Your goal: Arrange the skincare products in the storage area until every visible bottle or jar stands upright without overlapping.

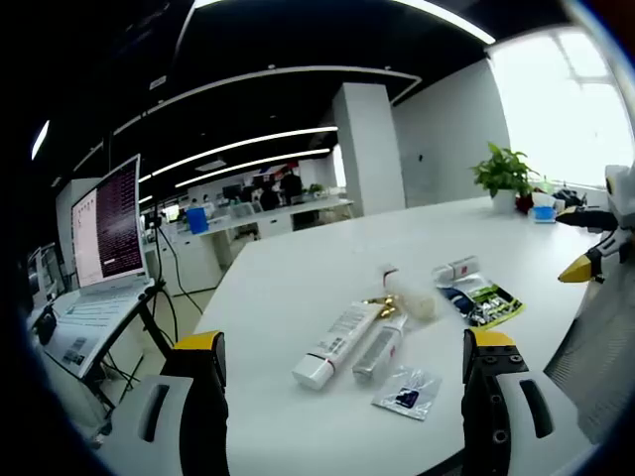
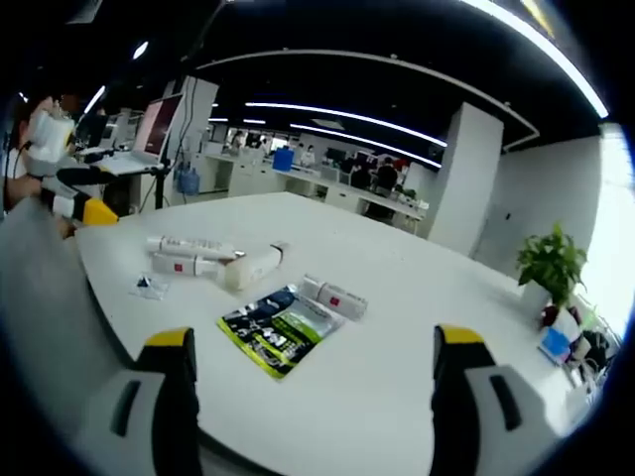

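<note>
Several skincare items lie flat on the white table. A long white tube and a shorter silver-white tube lie side by side, with a pale bottle with a gold neck just beyond them. Farther off lie a small white bottle and a dark green sachet. My left gripper is open, above the table short of the tubes. My right gripper is open, hovering before the sachet and white bottle; the tubes and pale bottle lie beyond.
A small clear packet lies nearest my left gripper. A potted plant and small items stand at the table's far edge. A laptop on a stand sits left of the table. Office desks and a pillar lie behind.
</note>
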